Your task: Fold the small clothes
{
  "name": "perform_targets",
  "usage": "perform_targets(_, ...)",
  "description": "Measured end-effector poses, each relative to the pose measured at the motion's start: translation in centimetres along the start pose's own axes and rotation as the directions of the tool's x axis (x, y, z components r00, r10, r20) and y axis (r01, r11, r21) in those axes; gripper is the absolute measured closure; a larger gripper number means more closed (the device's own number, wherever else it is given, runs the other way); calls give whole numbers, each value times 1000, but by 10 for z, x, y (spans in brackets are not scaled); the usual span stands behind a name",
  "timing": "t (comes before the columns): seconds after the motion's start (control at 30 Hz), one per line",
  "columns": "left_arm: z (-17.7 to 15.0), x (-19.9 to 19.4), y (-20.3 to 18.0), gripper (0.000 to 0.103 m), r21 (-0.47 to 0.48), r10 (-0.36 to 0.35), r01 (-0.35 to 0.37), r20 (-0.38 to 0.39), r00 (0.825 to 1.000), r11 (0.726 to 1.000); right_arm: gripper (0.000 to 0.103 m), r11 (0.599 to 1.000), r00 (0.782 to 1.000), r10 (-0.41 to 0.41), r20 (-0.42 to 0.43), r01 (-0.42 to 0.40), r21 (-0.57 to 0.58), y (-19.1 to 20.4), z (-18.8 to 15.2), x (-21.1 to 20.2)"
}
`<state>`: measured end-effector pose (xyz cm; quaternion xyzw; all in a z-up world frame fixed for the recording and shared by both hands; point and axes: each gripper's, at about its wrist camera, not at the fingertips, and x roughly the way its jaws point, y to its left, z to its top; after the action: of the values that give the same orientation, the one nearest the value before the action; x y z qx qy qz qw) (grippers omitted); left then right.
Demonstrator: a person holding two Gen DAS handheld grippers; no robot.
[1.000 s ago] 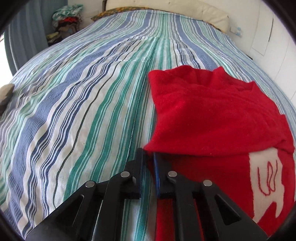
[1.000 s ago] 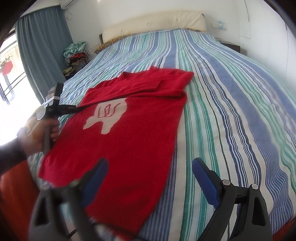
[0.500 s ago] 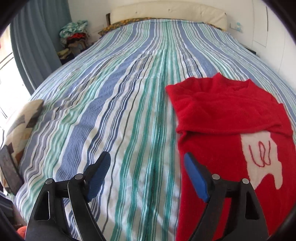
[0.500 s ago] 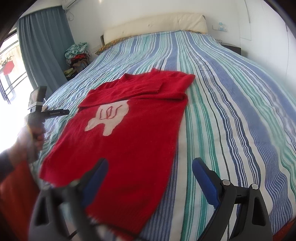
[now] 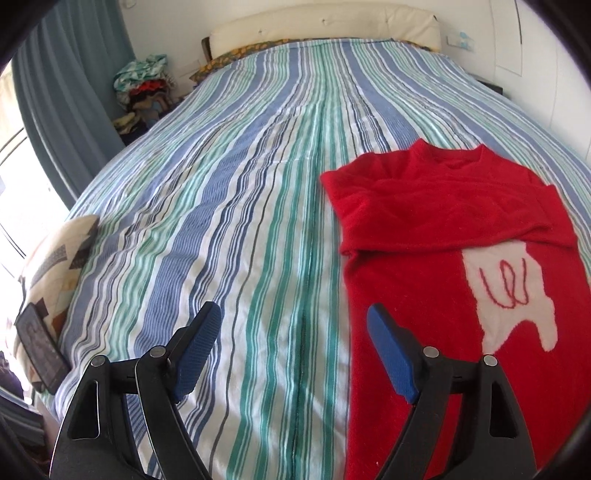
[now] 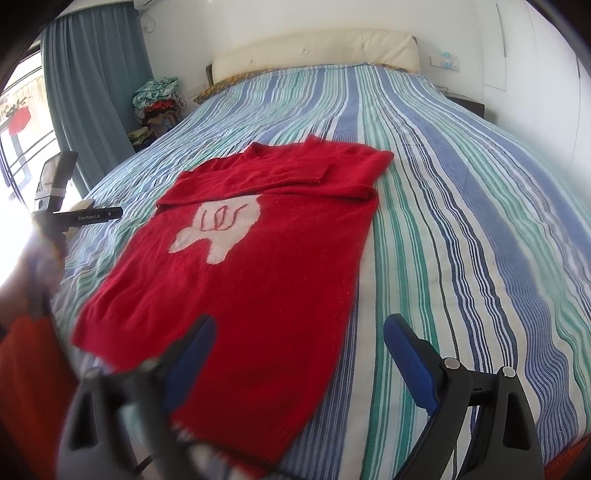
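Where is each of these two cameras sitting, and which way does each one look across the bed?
Left wrist: rides the left gripper, faces the headboard over the striped blue-green bedspread; only its open fingers show.
Right wrist: rides the right gripper, open above the hem of the red knitted sweater with a white patch; the left hand shows blurred at the left edge.
Both share the sweater, the bedspread and the cream padded headboard.

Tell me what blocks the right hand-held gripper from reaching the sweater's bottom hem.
Nothing visible does. The right hand-held gripper is open, just above the red sweater, whose near hem lies flat on the striped bedspread with only fabric beneath the fingers.
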<state>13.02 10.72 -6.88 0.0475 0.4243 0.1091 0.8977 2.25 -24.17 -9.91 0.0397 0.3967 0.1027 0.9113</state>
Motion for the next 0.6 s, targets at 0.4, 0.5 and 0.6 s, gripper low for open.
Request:
perform_targets(0.4,-70,-4,13,20,-94,-149,136,-150,977,986,12,998,1000,-19,24,18,54,-17,2,-8)
perform_targets(0.5,-82,-6,19,20,-118,-175,157,-160,972,980,12,995,1000,-27,13,25,95,-25,2,-5)
perform_targets(0.6,-83,-5,22,20,-132,-189,169,-157,969,977,12,994,999,-32,10,31,108,-27,2,-4)
